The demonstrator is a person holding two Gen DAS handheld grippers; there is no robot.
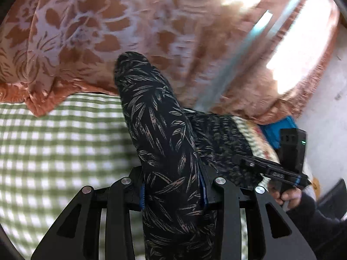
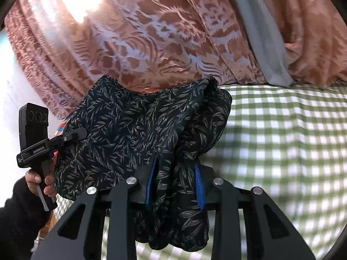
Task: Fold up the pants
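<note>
Both grippers' fingers clamp the pants (image 2: 130,130), left gripper (image 1: 173,195), right gripper (image 2: 176,186) (bunched waist, right view only)

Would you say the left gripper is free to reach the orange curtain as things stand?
Probably not: the left gripper is shut on the pants, which fill the space between its fingers and hang in front of the curtain. It would need to let go first.

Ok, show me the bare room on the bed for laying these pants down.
Bare green-checked sheet lies right of the pants, below the orange curtain, and in the left wrist view left of them. Crowded: the middle, where both claws, left and right, clamp cloth.
</note>
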